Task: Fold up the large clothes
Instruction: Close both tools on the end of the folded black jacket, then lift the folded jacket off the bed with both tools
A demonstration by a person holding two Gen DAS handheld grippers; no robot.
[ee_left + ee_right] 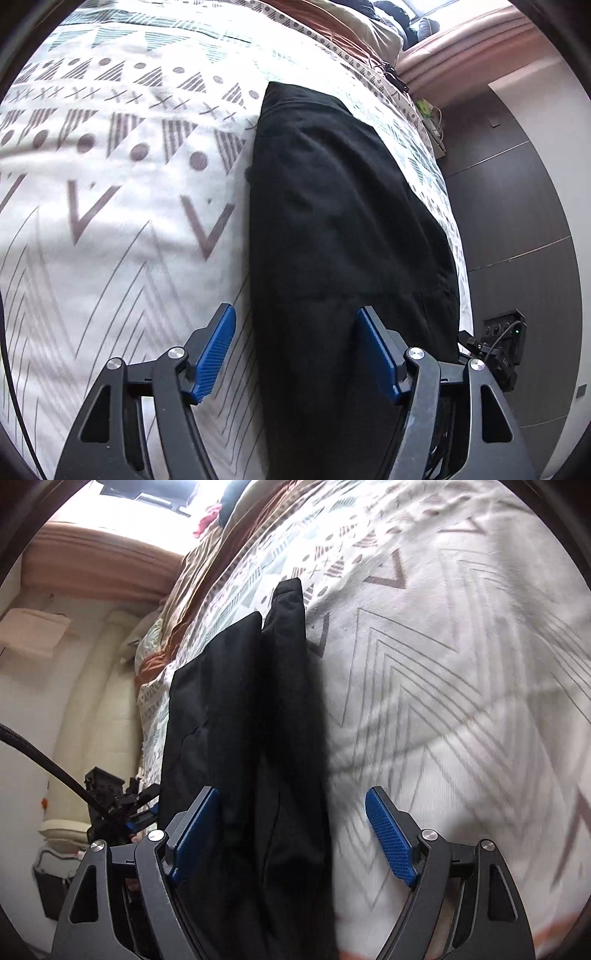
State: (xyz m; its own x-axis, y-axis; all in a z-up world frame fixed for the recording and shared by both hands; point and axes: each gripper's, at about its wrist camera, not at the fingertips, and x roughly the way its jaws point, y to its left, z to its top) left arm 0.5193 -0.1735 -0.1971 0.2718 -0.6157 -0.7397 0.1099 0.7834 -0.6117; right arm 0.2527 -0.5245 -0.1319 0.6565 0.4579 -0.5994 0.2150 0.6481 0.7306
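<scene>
A long black garment (343,221) lies folded lengthwise on a white patterned bedspread (110,221), near the bed's edge. My left gripper (297,354) is open above the garment's near end, its jaws straddling the garment's left edge. In the right wrist view the garment (243,720) shows as two dark strips side by side. My right gripper (291,836) is open above the near end, jaws straddling the garment's right edge. Neither holds cloth.
The bedspread (443,701) spreads wide beside the garment. A padded pink headboard (461,48) and pillows (362,33) lie at the far end. Dark floor (517,229) runs along the bed's edge. The other gripper (110,797) shows at left.
</scene>
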